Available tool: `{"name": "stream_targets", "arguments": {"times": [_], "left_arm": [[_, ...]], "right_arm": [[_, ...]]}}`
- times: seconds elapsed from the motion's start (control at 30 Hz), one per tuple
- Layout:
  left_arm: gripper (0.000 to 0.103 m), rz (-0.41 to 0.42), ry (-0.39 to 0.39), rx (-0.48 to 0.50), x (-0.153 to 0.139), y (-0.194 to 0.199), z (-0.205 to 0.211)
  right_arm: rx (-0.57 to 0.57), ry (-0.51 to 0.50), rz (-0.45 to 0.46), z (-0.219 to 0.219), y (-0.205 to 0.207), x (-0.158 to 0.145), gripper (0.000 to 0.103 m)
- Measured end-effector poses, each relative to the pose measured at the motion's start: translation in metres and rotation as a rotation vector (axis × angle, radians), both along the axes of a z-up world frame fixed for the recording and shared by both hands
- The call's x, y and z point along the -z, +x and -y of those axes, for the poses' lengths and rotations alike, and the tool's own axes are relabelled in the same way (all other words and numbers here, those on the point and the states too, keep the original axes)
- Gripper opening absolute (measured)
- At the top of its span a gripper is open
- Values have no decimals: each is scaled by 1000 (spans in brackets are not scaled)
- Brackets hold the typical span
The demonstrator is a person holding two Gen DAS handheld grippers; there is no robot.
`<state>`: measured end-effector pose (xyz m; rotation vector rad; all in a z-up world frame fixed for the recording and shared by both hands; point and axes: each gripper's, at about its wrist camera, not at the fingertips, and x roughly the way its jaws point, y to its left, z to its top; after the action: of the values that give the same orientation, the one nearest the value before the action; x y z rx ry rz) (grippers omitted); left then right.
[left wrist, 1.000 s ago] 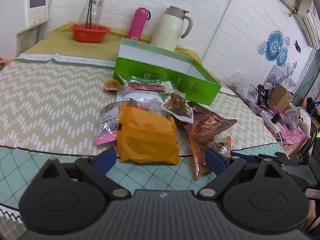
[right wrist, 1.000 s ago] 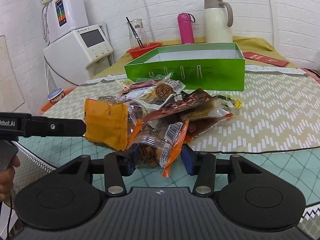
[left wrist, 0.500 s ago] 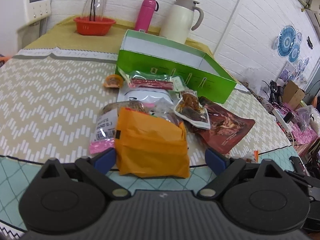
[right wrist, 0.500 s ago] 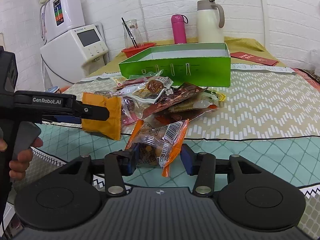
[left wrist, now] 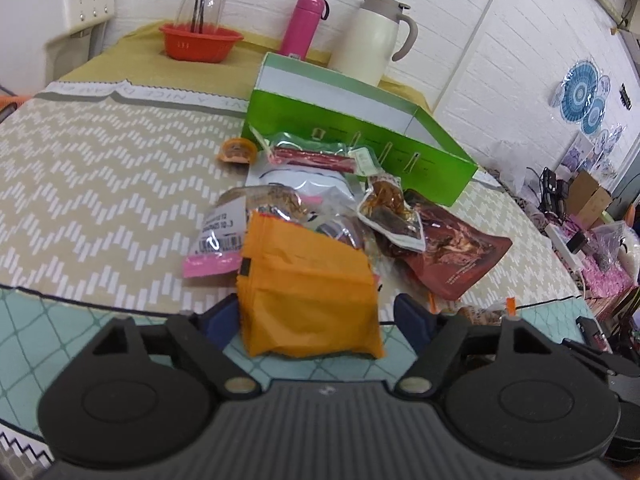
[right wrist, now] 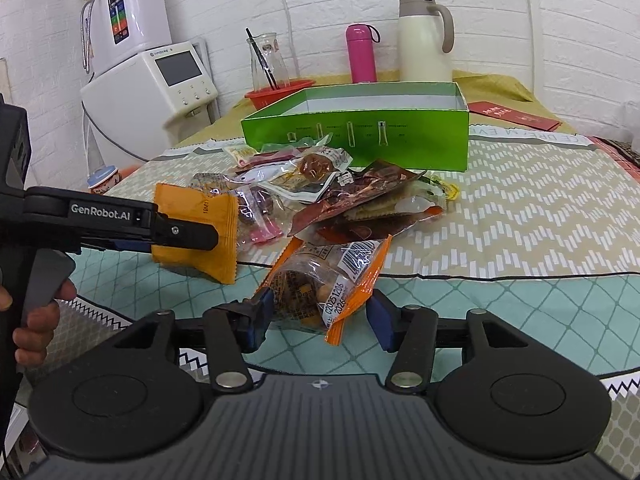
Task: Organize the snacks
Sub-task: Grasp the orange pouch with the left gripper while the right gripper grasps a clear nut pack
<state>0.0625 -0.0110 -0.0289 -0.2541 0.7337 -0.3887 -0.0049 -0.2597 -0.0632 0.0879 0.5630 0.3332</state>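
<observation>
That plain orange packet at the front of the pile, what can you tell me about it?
The orange packet is a flat, crinkly pouch, foil or plastic by the look, with crimped ends, a small dark mark on one edge and a printed code. It looks sealed and slightly puffed. It lies nearest the camera, at the front of the snack pile, partly over the other packets. The left gripper straddles it, jaws closing, with the left pad at its edge and a gap on the right.
</observation>
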Motion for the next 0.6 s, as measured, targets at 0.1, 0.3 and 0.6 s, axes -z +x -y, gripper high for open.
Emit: {"name": "stream_targets", "arguments": {"times": [0.1, 0.3, 0.6], "left_arm": [[79, -1, 0, -8, 0, 4, 2], [74, -13, -8, -4, 7, 6, 3], [75, -6, 11, 27, 8, 6, 10]], "right_arm": [[3, 5, 2, 0, 0, 0, 93], [8, 23, 4, 2, 5, -2, 95], [9, 54, -9, 1, 10, 2, 89]]}}
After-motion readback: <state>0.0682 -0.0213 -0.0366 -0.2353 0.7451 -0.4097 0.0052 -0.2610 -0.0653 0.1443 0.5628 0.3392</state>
